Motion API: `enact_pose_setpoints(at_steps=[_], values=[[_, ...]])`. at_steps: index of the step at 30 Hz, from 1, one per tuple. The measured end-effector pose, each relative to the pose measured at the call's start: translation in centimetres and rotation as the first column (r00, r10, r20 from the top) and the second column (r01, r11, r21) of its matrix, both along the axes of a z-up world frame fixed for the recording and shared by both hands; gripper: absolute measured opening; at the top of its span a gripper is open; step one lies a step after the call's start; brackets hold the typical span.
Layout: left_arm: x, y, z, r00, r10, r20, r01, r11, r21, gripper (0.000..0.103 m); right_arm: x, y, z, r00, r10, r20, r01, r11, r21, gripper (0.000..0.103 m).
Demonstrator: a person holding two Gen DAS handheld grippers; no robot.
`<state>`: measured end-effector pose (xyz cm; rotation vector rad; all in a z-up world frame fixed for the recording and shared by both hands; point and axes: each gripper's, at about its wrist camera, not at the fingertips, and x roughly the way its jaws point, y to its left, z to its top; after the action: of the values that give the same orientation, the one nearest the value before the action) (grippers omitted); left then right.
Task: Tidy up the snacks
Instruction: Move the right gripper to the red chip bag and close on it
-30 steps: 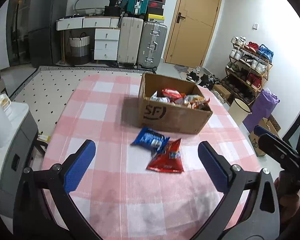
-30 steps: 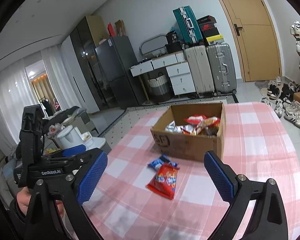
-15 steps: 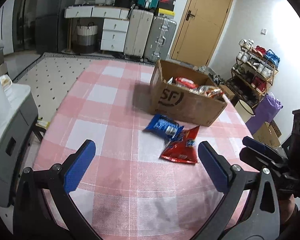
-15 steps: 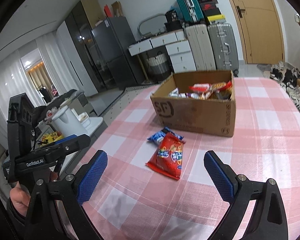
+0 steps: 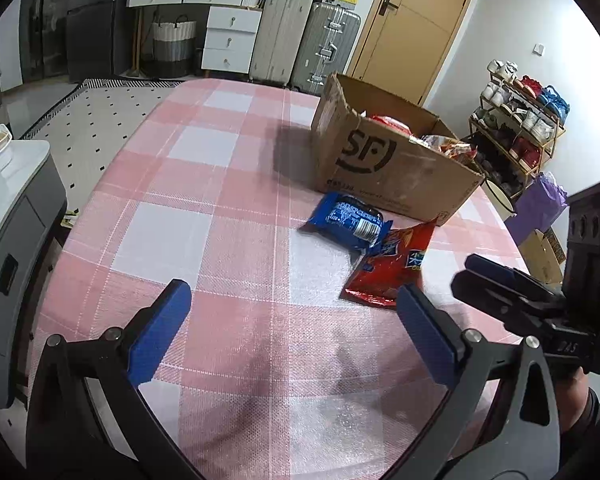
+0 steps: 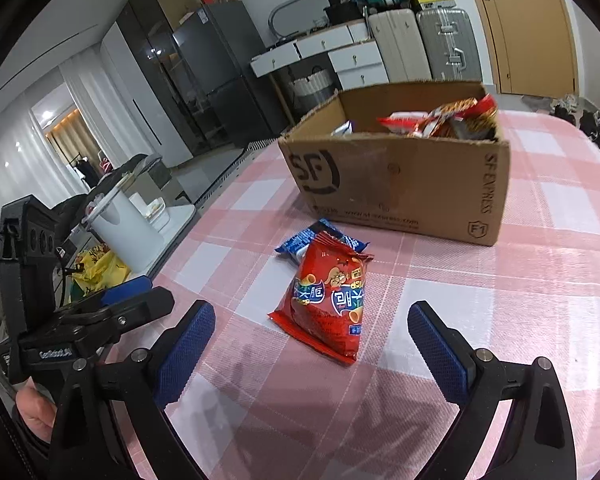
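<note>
A pink-checked table [image 5: 204,216] carries a cardboard box [image 5: 384,168], blue packet [image 5: 346,220] and red packet [image 6: 328,300].

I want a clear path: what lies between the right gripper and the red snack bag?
Only bare checked tablecloth, seen in the right wrist view, between right gripper and red snack bag.

Each gripper, the left gripper [image 5: 292,330] and the right gripper [image 6: 310,354], has two black arms that end in blue pads [image 6: 184,354] with a fine grid texture, and a silver screw [image 6: 482,355] sits just behind each pad. Behind the left-hand pad of the right gripper, the left gripper's black body carries small white letters. A dark sleeve [image 5: 594,410] covers the wrist below the right gripper's body.
</note>
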<state>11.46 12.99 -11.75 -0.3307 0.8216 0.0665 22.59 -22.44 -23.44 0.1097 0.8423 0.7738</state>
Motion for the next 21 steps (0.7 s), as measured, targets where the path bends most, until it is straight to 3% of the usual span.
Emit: enact_pose_setpoints(at_steps=[14, 19, 21], values=[[1.0, 0.4, -2.2, 0.998, 0.001, -0.064, -0.001, 1.000, -0.012, 0.102, 3.5, 3.9, -3.5, 0.994, 0.073, -0.087, -0.075, 0.997, -0.017, 0.097], [1.0, 0.4, -2.4, 0.997, 0.010, -0.073, -0.010, 1.000, -0.003, 0.102, 4.0, 5.0, -4.5, 0.990, 0.087, -0.110, -0.092, 0.995, -0.043, 0.083], [1.2, 0.4, -2.4, 0.997, 0.010, -0.080, -0.010, 1.000, 0.000, 0.102, 4.0, 5.1, -4.7, 0.991, 0.080, -0.108, -0.086, 0.995, -0.048, 0.072]])
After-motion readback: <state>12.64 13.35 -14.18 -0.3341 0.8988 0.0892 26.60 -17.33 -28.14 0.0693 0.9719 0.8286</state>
